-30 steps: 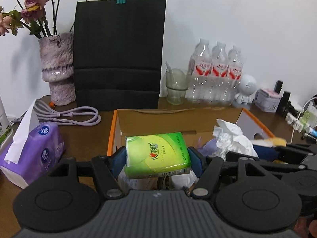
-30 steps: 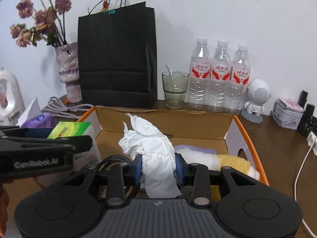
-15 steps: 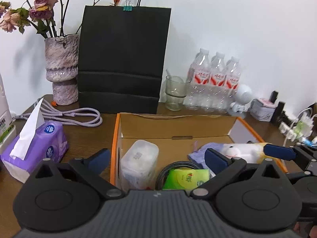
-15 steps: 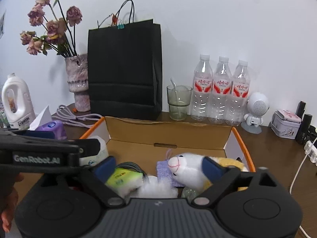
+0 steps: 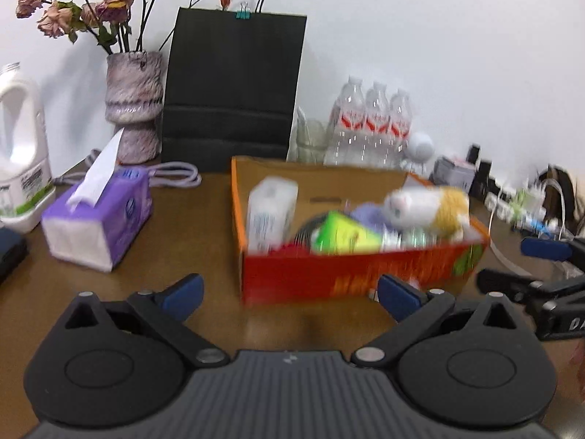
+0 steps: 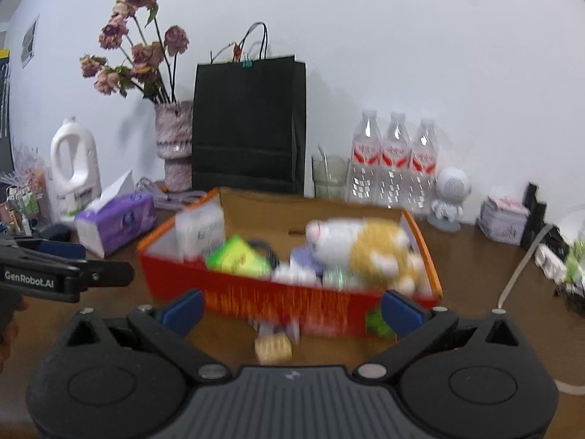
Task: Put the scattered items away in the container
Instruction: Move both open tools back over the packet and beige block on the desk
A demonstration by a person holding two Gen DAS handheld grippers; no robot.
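An orange-red cardboard box [image 5: 358, 278] stands on the brown table. It holds a green tissue pack [image 5: 340, 236], a white container [image 5: 270, 212], a black cable coil and a white-and-yellow plush toy [image 5: 427, 205]. My left gripper [image 5: 290, 292] hangs wide open and empty just in front of the box's front wall. In the right wrist view, the box [image 6: 278, 300], the green pack [image 6: 237, 258] and the plush toy [image 6: 365, 245] are blurred. My right gripper [image 6: 292, 307] is also open and empty before the box. A small tan item [image 6: 273, 347] lies on the table between its fingers.
A purple tissue box [image 5: 98, 226] and a white jug [image 5: 22, 168] stand to the left. Behind the cardboard box are a vase of dried flowers [image 5: 133, 102], a black paper bag [image 5: 234, 91], a glass and three water bottles [image 5: 369, 128]. Cables and a power strip [image 5: 519, 208] lie at the right.
Both grippers opened, dropping the green tissue pack and the crumpled white tissue into the box. Both then pulled back, so the box's front wall now shows.
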